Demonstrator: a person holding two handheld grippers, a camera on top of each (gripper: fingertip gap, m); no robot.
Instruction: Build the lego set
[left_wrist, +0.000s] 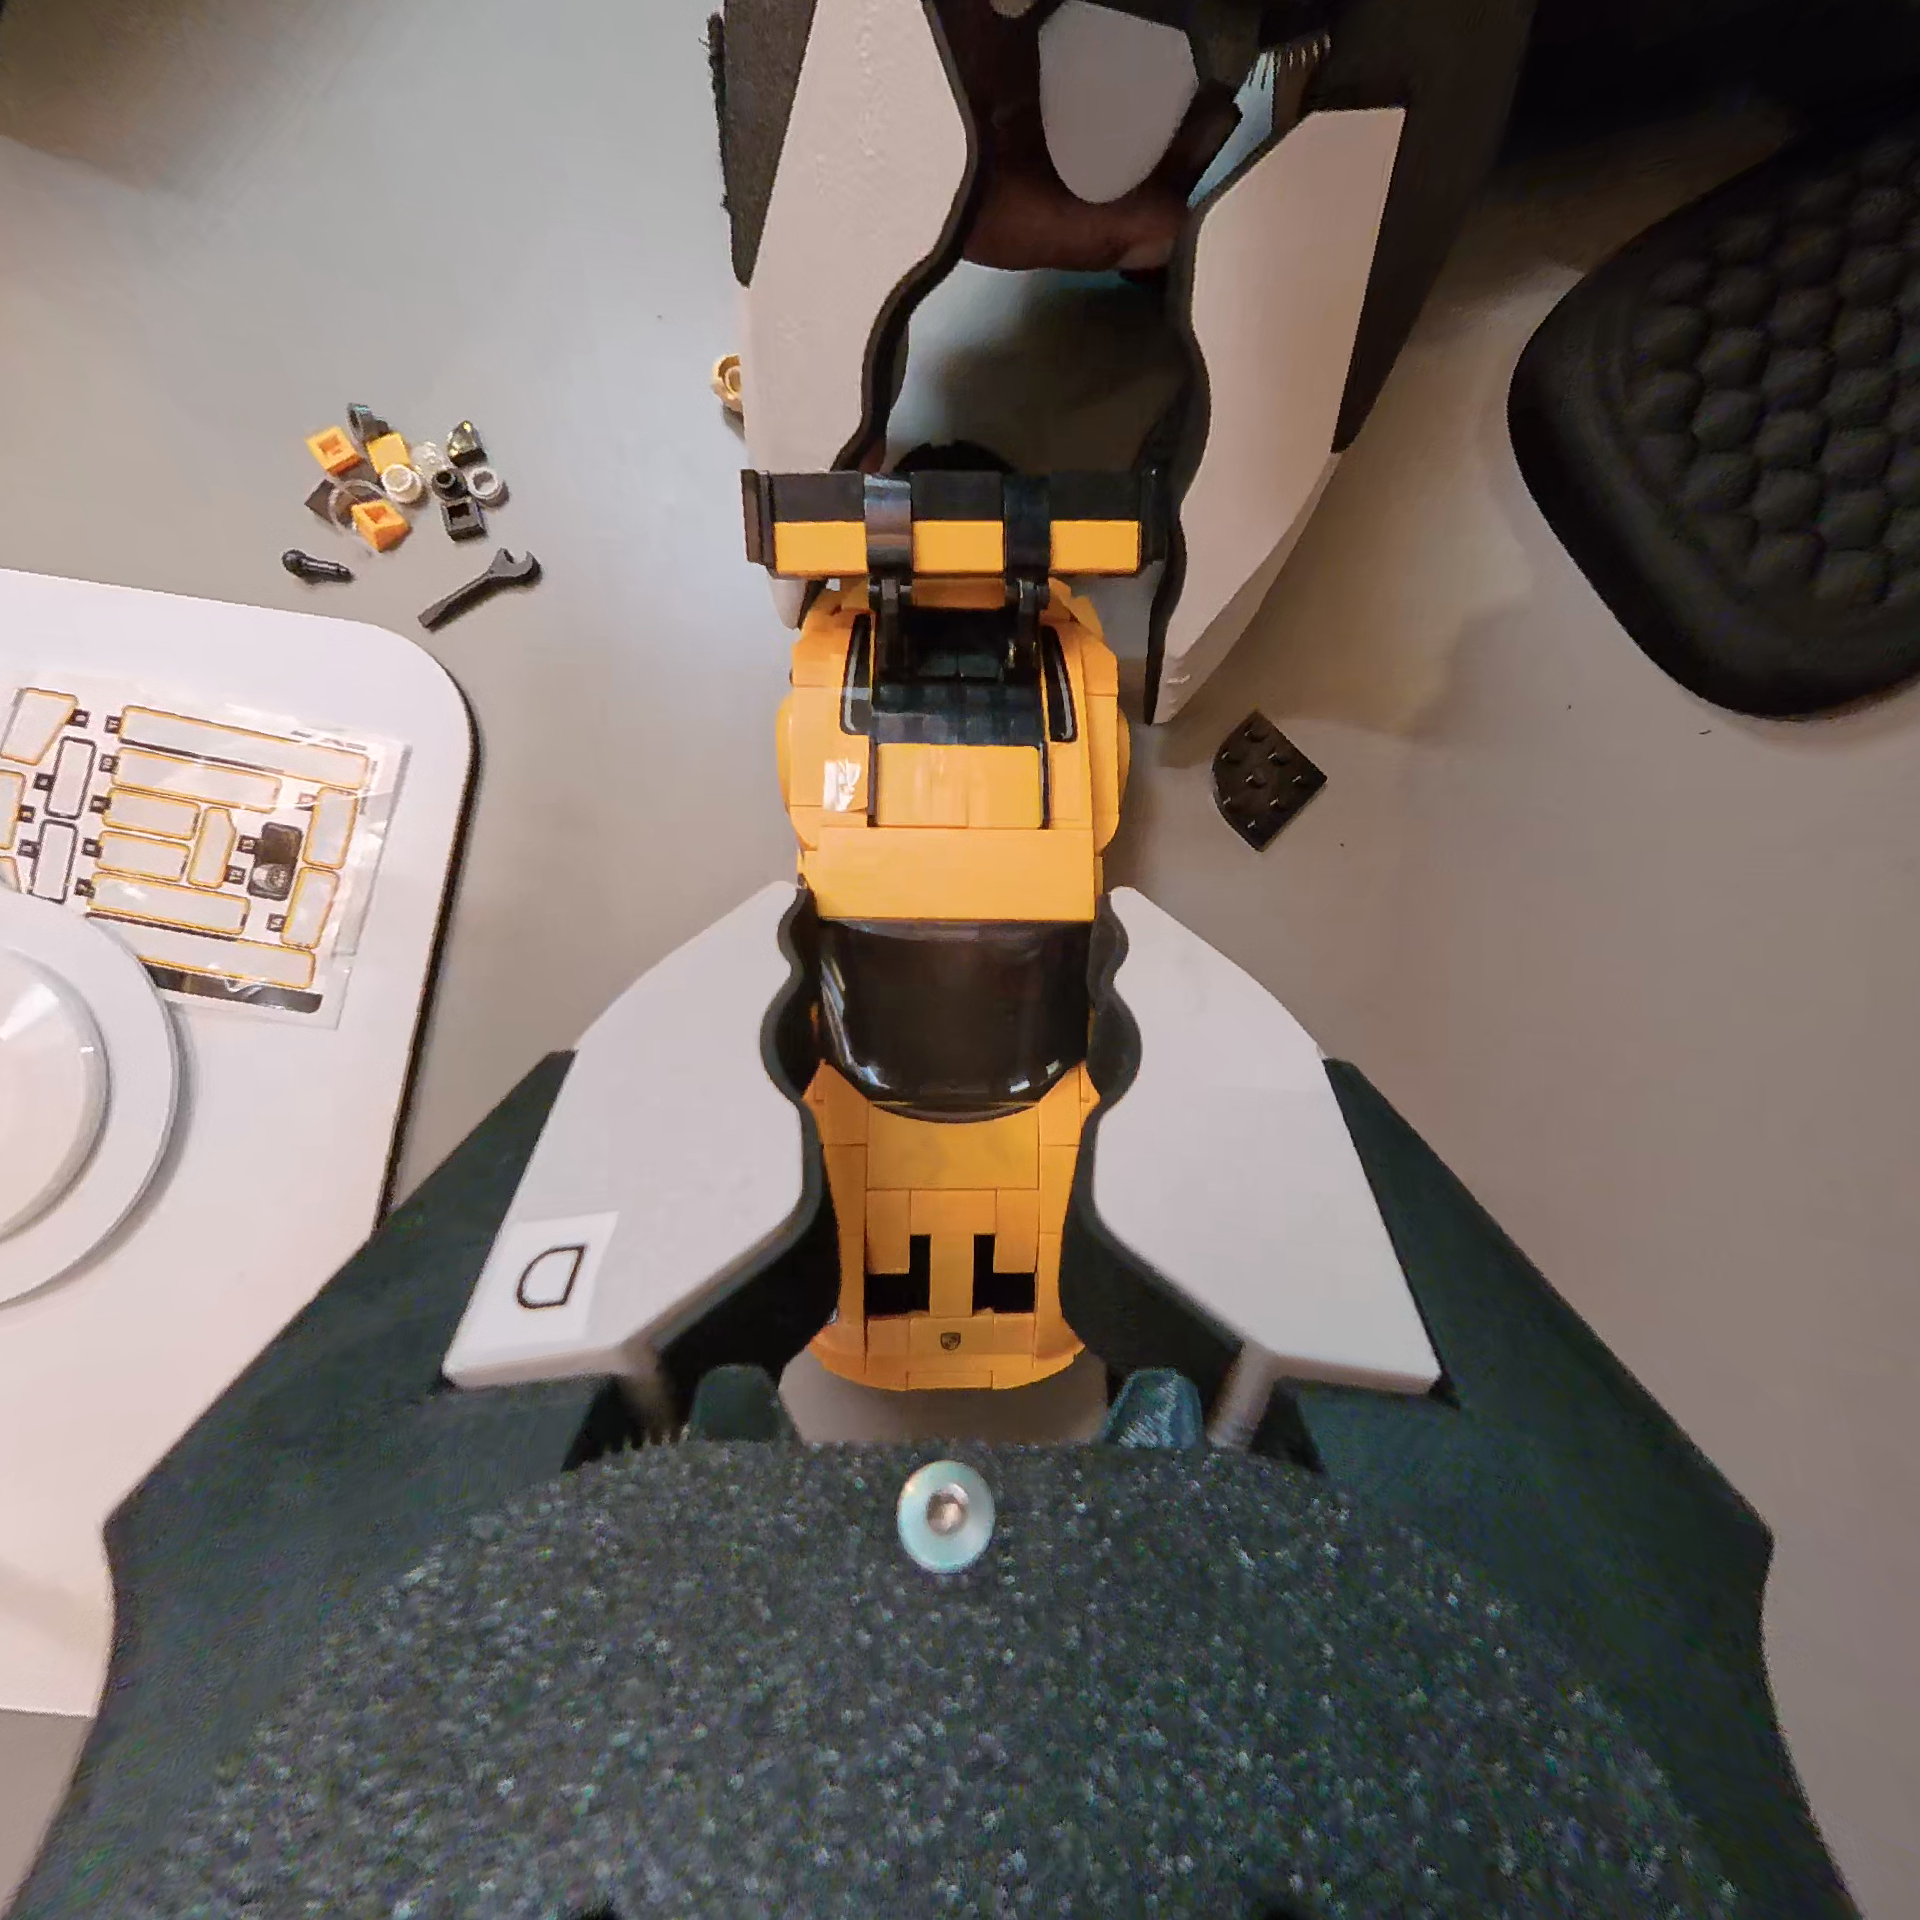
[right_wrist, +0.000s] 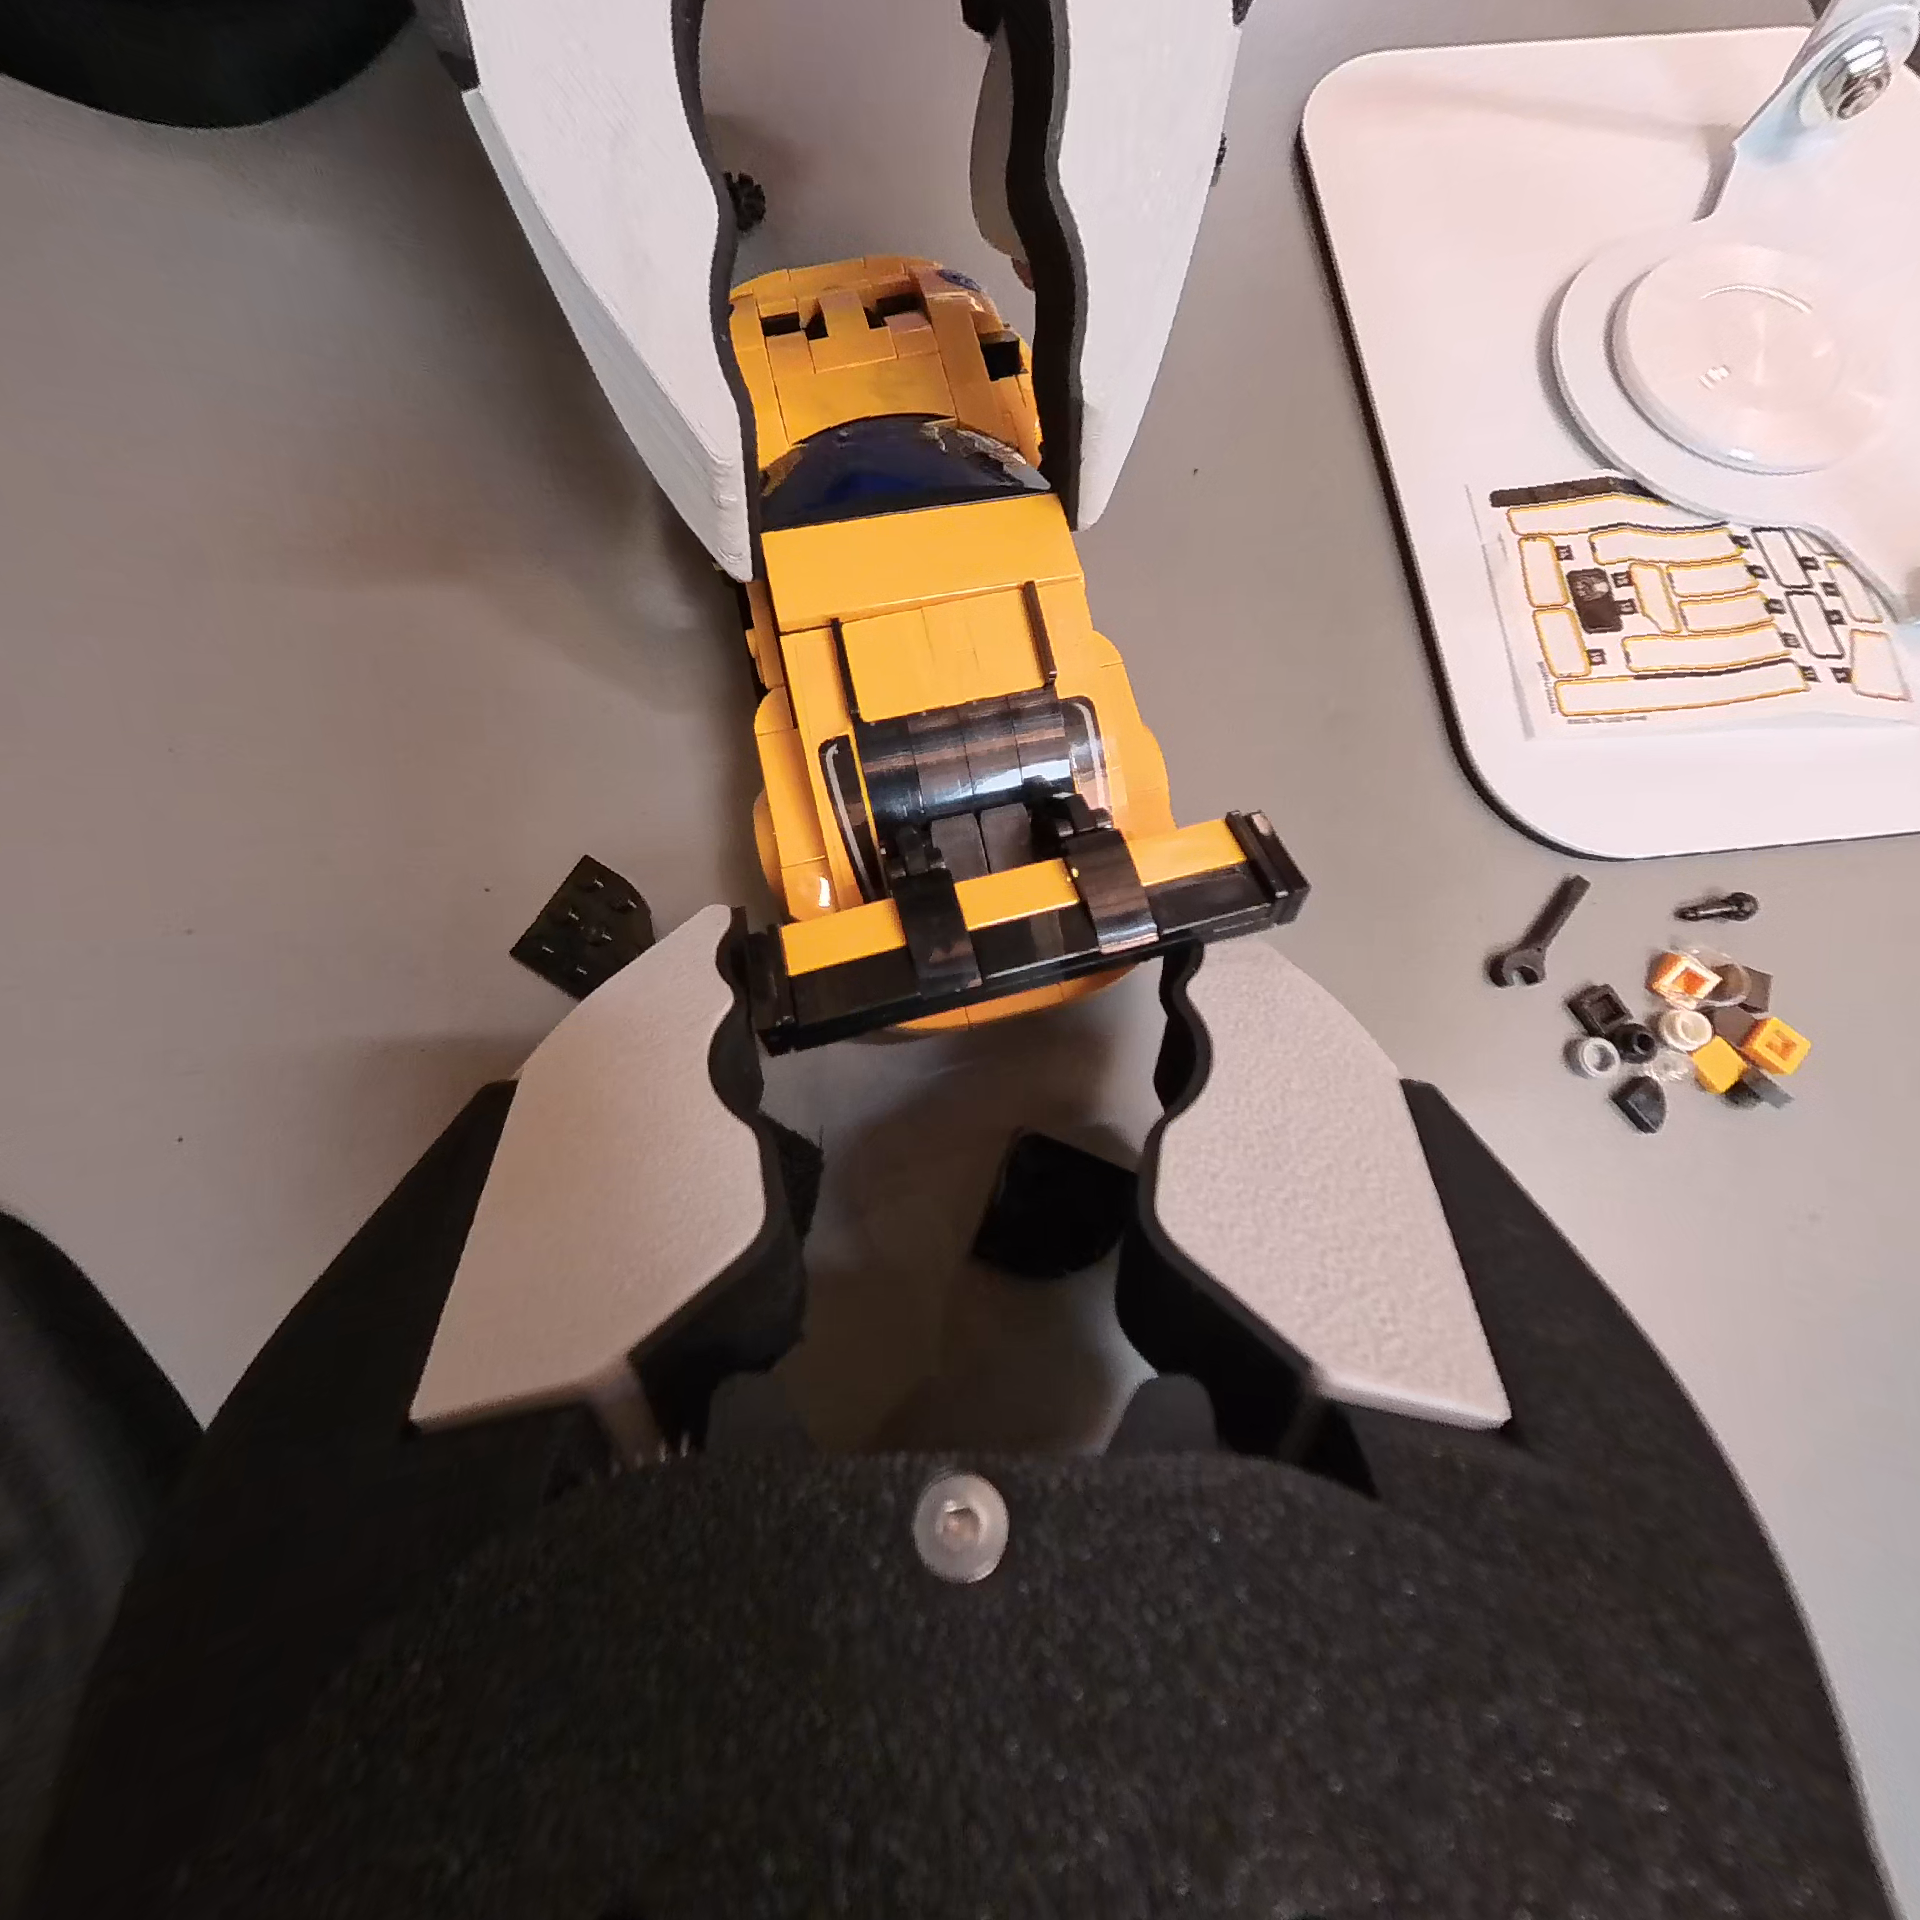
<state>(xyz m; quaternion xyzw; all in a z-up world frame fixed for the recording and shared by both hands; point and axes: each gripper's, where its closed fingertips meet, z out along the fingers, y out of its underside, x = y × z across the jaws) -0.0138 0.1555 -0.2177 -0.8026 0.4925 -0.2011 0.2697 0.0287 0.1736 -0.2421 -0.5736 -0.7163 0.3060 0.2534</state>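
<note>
A yellow and black lego car stands on the grey table, with a black windshield and a yellow and black rear spoiler. My left gripper is shut on the car's sides at the windshield, with the nose between its fingers. The right wrist view shows the same car, the spoiler nearest, and the left gripper on the far end. My right gripper is open, its fingertips either side of the car's rear under the spoiler. It also shows in the left wrist view.
A small pile of loose pieces, a black wrench piece and a black corner plate lie on the table. A sticker sheet lies on a white base plate. A black chair is beyond the table edge. There is about 6 cm between the tips of the two grippers.
</note>
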